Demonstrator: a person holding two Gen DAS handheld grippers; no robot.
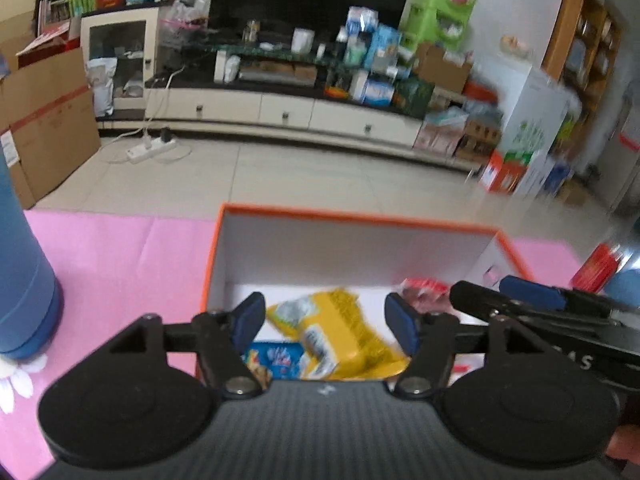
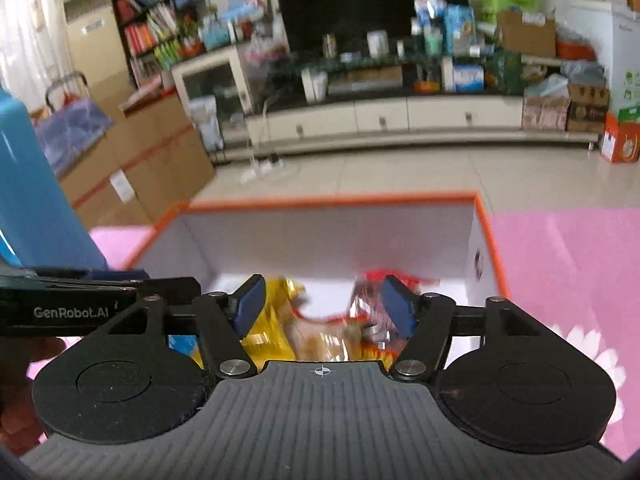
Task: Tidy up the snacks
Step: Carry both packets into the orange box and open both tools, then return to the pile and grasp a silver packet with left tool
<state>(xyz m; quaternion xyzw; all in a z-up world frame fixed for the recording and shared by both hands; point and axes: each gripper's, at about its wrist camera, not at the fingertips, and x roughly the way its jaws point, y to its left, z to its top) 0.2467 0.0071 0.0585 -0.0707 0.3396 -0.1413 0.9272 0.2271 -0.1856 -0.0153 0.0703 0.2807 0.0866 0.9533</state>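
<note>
We are holding both claws, left gripper (image 1: 325, 320) and right gripper (image 2: 322, 305), spread and empty over the box (image 1: 352, 248), with the yellow bag (image 1: 344, 328) lying inside it.

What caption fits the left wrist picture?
Open left gripper hovers over a yellow snack bag inside the orange-rimmed box.

Blue cylinder (image 1: 22, 264) on pink mat (image 1: 120, 256)

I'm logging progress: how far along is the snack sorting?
Done: a yellow pack, a blue pack and a red-trimmed pack lie in the orange-rimmed box. In hand: nothing; left gripper and right gripper are open. Left: a red item outside.
</note>
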